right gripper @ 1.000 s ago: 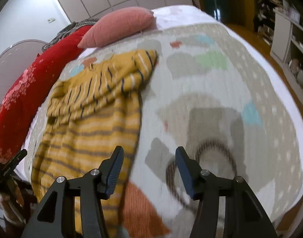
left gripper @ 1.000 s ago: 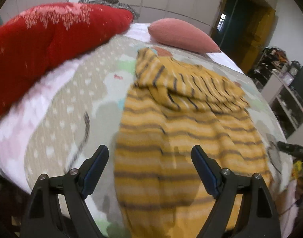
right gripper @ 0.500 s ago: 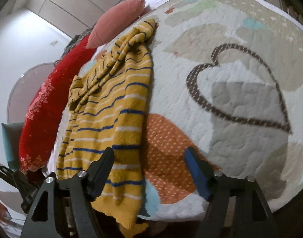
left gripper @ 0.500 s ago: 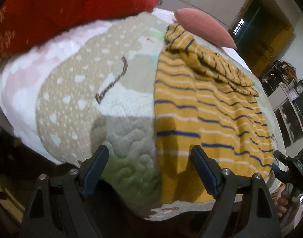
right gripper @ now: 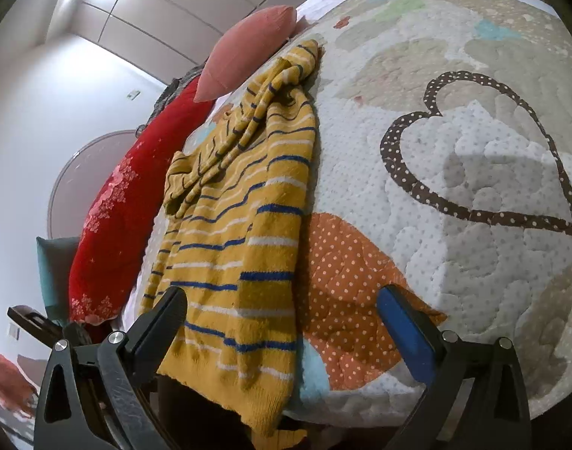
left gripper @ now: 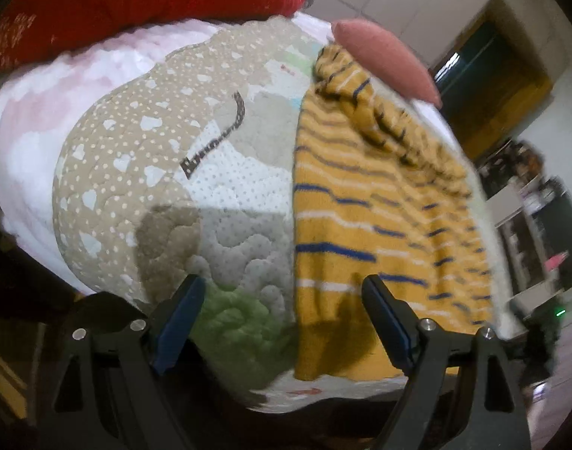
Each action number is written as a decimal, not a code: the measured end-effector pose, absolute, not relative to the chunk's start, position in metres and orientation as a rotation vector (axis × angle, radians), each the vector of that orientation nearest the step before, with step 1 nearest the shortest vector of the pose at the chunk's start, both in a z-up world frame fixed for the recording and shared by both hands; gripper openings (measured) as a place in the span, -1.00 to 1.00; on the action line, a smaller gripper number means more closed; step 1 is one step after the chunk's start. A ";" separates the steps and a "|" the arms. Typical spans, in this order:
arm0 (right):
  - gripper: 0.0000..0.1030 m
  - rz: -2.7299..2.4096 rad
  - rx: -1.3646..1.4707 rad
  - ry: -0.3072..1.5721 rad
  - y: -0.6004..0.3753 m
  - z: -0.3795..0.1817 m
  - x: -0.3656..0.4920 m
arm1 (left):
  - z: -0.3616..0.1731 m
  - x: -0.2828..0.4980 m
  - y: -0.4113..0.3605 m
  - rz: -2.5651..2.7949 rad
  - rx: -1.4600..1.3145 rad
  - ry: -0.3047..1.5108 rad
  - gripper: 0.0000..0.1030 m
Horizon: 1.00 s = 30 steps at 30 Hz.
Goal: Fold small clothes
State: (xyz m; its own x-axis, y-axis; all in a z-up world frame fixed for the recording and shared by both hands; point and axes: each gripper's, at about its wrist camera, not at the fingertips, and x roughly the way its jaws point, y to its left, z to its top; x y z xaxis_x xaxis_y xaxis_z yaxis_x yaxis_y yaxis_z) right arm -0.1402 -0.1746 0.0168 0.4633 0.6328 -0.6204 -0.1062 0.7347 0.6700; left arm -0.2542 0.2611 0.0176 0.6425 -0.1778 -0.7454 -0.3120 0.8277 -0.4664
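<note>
A small yellow knit sweater (left gripper: 376, 202) with blue and white stripes lies flat on the quilted bed cover (left gripper: 143, 172), its sleeves bunched at the far end and its hem hanging over the near bed edge. It also shows in the right wrist view (right gripper: 241, 225). My left gripper (left gripper: 282, 318) is open and empty, low at the bed edge, with the sweater's left hem corner between its fingers. My right gripper (right gripper: 282, 322) is open and empty at the bed edge, with the sweater's right hem corner between its fingers.
A red bolster (left gripper: 128, 3) lies along the left side of the bed, also in the right wrist view (right gripper: 132, 202). A pink pillow (left gripper: 387, 60) sits at the far end. Shelves and clutter (left gripper: 537, 225) stand to the right. The quilt (right gripper: 454, 150) carries a heart pattern.
Both grippers have dropped back and down from above the sweater to the near bed edge. The right gripper has opened wider. The sweater has not moved.
</note>
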 end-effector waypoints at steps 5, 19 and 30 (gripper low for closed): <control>1.00 0.570 0.585 1.055 -0.154 0.015 -0.151 | 0.015 -0.268 0.285 0.064 -0.754 0.832 0.65; 1.00 0.728 0.694 1.176 -0.112 -0.016 -0.173 | -0.006 -0.246 0.236 -0.256 -0.854 0.895 0.47; 0.96 0.755 0.735 1.152 -0.117 -0.007 -0.163 | -0.005 -0.232 0.212 -0.264 -0.811 0.931 0.14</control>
State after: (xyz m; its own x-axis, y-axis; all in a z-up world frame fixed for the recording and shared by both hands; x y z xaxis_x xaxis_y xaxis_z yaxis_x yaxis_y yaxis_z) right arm -0.1631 -0.1170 -0.0069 0.2295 0.8275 -0.5124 -0.1398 0.5491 0.8240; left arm -0.2321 0.2123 -0.0046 0.5910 -0.5291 -0.6089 -0.1302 0.6823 -0.7194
